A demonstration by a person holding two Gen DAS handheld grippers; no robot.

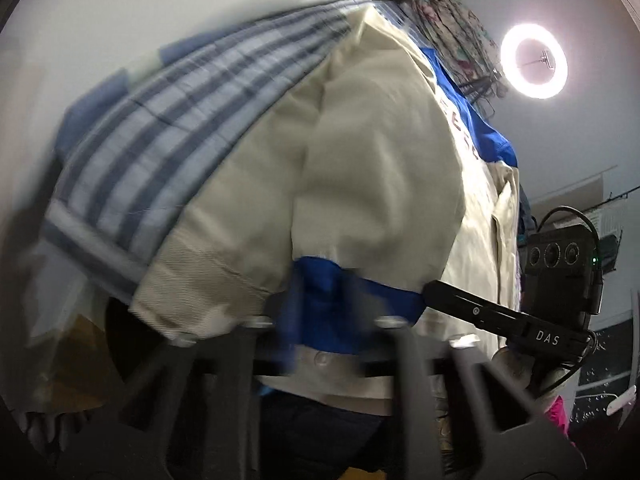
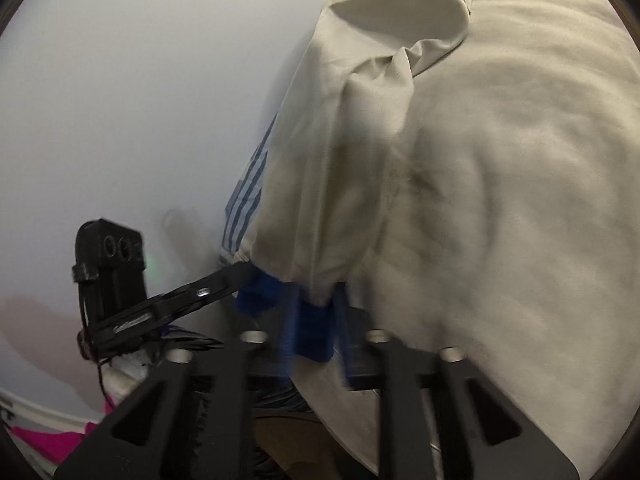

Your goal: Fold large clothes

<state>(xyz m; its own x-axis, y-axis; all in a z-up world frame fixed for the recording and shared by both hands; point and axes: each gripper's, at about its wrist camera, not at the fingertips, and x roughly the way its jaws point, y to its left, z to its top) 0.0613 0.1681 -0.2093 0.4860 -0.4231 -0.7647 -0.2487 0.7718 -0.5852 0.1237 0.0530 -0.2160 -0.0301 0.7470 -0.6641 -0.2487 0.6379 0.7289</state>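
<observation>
Black gripper fingers fill the foreground of both wrist views, each pair drawn nearly together on the blue hem band of a large cream garment (image 1: 360, 152). In the left wrist view the left gripper (image 1: 320, 328) pinches the blue trim where it meets a ribbed cream cuff, the cloth ballooning above it against a pale wall; in the right wrist view the right gripper (image 2: 312, 340) clamps another stretch of the same blue band (image 2: 316, 332), with the other gripper reaching in from the left to just beside it. Holding two neighbouring points on one edge looks meant to let the garment hang by its hem so the weight pulls it straight before a fold is laid. A blue-and-grey striped cloth (image 1: 160, 128) lies behind the cream fabric, touching it along the left side and liable to be dragged along. No tabletop shows in either view, so where the garment will land cannot be told. Open room lies to the left against the bare wall; a glowing ring light (image 1: 534, 61) and cluttered shelving crowd the right.
</observation>
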